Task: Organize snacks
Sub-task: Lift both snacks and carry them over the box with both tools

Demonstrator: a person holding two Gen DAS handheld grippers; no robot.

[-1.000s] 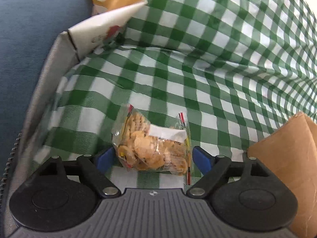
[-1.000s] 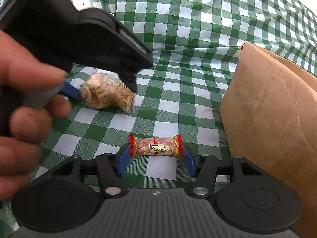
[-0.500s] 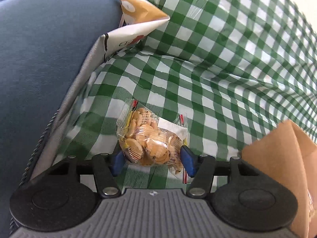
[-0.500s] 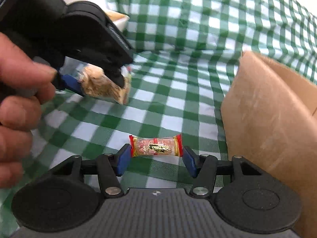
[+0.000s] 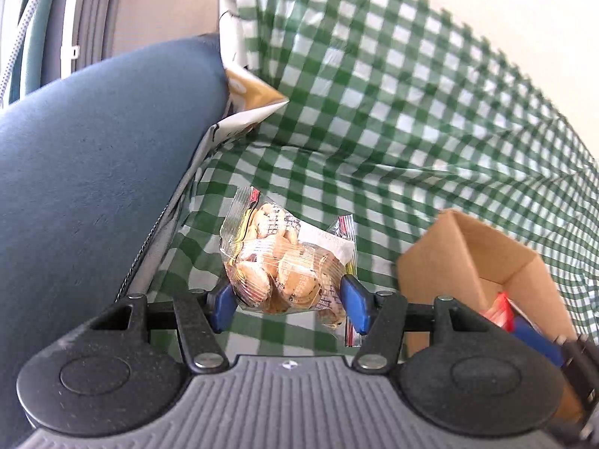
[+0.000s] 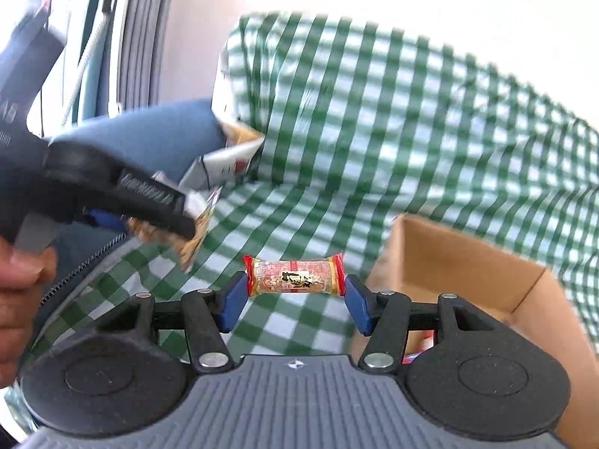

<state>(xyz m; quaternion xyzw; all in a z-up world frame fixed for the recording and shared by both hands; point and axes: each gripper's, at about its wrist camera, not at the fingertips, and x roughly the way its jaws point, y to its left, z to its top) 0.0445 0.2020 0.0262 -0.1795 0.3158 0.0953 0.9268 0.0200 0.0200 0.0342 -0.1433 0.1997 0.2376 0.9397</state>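
Observation:
My left gripper (image 5: 287,301) is shut on a clear packet of small biscuits (image 5: 284,262), held in the air above the green checked cloth (image 5: 374,131). My right gripper (image 6: 295,299) is shut on a small red-ended snack bar (image 6: 295,275), gripped end to end and also lifted off the cloth. In the right wrist view the left gripper (image 6: 123,202) with its biscuit packet (image 6: 194,232) shows blurred at the left, with a hand (image 6: 18,292) behind it. An open cardboard box (image 5: 483,262) (image 6: 464,273) stands at the right, with a red wrapper (image 5: 498,310) inside.
A blue cushion (image 5: 93,172) fills the left side. A white and yellow snack bag (image 5: 243,108) leans between the cushion and the cloth-covered back. Bare checked cloth lies between the cushion and the box.
The left jaws closed on the biscuit packet and lifted it off the cloth. The right gripper rose with the snack bar; both views now look from higher, and the box's open top shows.

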